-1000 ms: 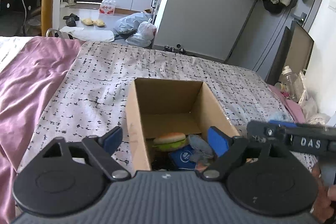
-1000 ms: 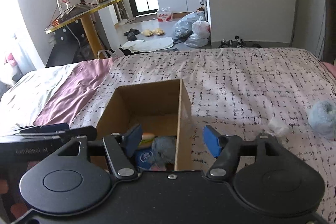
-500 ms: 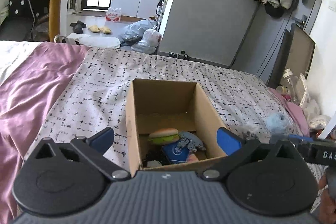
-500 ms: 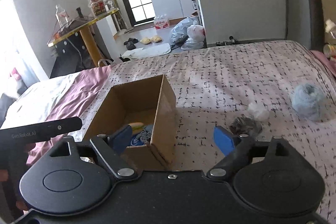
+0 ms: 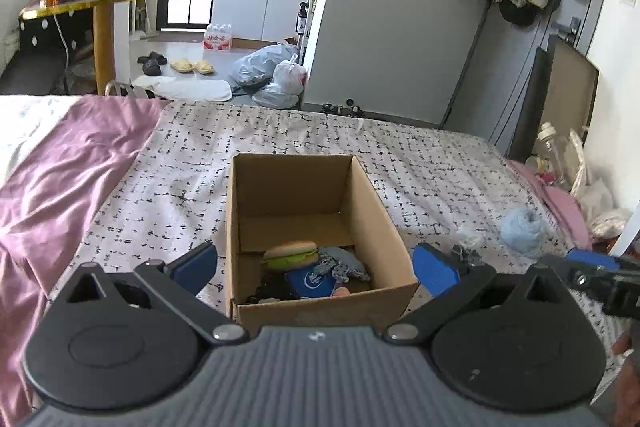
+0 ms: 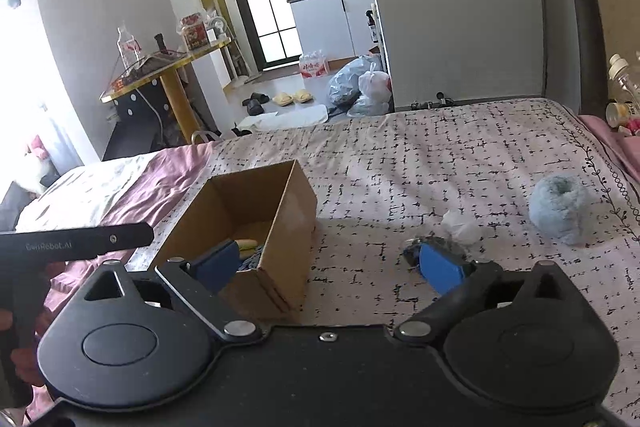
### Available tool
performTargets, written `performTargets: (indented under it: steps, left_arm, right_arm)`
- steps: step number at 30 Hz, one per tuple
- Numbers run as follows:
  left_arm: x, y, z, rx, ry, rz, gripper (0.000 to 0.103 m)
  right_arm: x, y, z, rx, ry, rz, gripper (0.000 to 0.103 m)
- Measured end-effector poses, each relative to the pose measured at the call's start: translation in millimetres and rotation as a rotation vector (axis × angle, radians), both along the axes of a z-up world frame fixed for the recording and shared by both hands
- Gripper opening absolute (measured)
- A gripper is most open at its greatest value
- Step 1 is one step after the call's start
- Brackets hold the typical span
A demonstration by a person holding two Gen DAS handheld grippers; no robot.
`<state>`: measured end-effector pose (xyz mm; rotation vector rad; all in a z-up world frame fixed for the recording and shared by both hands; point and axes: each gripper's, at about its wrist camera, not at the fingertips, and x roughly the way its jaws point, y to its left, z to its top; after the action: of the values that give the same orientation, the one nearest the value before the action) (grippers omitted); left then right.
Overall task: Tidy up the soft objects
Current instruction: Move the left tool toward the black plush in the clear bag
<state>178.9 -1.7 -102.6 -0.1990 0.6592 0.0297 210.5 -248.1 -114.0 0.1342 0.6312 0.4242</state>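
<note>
Brown cardboard box (image 5: 312,227) on the patterned bedspread (image 6: 440,163) holds a plush hamburger (image 5: 291,253), while a fluffy blue ball (image 6: 558,209) lies well apart; left gripper (image 5: 316,265) spread wide and empty, right gripper (image 6: 328,267) opening, nothing clamped.

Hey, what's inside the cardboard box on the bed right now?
The cardboard box holds a plush burger, a grey patterned cloth, a blue packet and something dark at the near end. The near wall hides whatever lies below these, and the far half of the floor is bare.
</note>
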Motion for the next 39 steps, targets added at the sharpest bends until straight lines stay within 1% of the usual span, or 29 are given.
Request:
performTargets:
  steps: [1,2,5,14,24,27,30,36,39]
  left_arm:
    - [0,-3,1,0.013,0.003,0.006,0.103]
    - [0,-6,2,0.028,0.003,0.015,0.103]
    - [2,-14,4,0.052,-0.009,0.006,0.103]
    - [16,-41,5,0.082,0.007,-0.050,0.103]
    - [41,-67,8,0.080,0.002,-0.105,0.103]
    - [53,-73,8,0.069,0.021,-0.108,0.103]
    - [62,-79,8,0.071,0.021,-0.127,0.103]
    - [82,-89,11,0.054,0.018,-0.159,0.102]
    - [91,-96,12,0.045,0.003,-0.176,0.101]
  right_arm:
    - [0,-3,0,0.004,-0.002,0.001,0.100]
    - [0,-6,0,0.008,-0.004,0.001,0.103]
    - [1,-15,-1,0.023,-0.009,0.001,0.103]
    - [10,-42,-4,0.050,0.002,-0.045,0.103]
    - [23,-70,-12,0.089,0.030,-0.100,0.103]
    - [27,-75,-14,0.093,0.033,-0.114,0.103]
    - [34,-82,-17,0.103,0.044,-0.127,0.103]
    - [45,-92,-21,0.099,0.038,-0.157,0.103]
    - [51,-99,-23,0.098,0.036,-0.176,0.103]
